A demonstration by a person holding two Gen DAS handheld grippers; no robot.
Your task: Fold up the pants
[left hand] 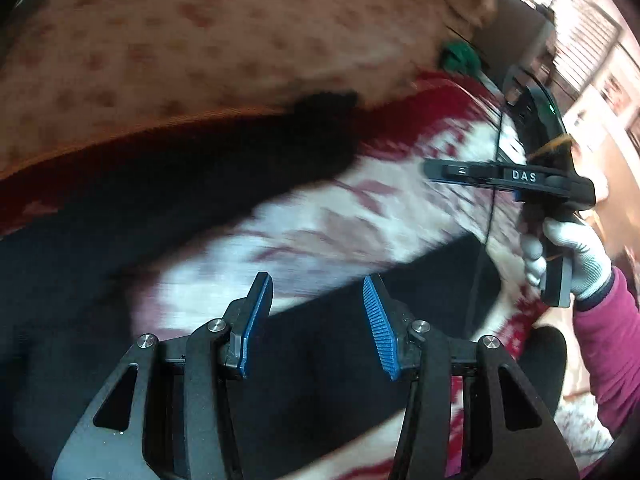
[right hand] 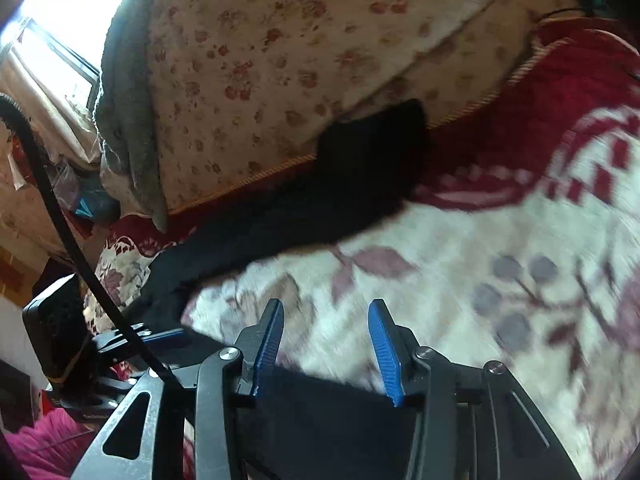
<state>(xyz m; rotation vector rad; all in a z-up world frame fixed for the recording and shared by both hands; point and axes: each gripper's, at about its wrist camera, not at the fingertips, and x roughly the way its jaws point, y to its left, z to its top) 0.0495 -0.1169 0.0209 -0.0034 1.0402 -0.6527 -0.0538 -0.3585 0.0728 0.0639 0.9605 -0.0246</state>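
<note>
Left gripper (left hand: 318,284) fingers (left hand: 378,324) apart, above black pants (left hand: 320,360)

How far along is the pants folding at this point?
Early. The black pants lie spread across the red-and-white blanket, no neat fold visible. Left gripper and right gripper hover open above them, gripping nothing. All the folding appears left.

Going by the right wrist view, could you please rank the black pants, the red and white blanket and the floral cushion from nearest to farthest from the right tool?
1. Black pants, directly under the right tool.
2. Red and white blanket, just ahead.
3. Floral cushion, at the back.
</note>
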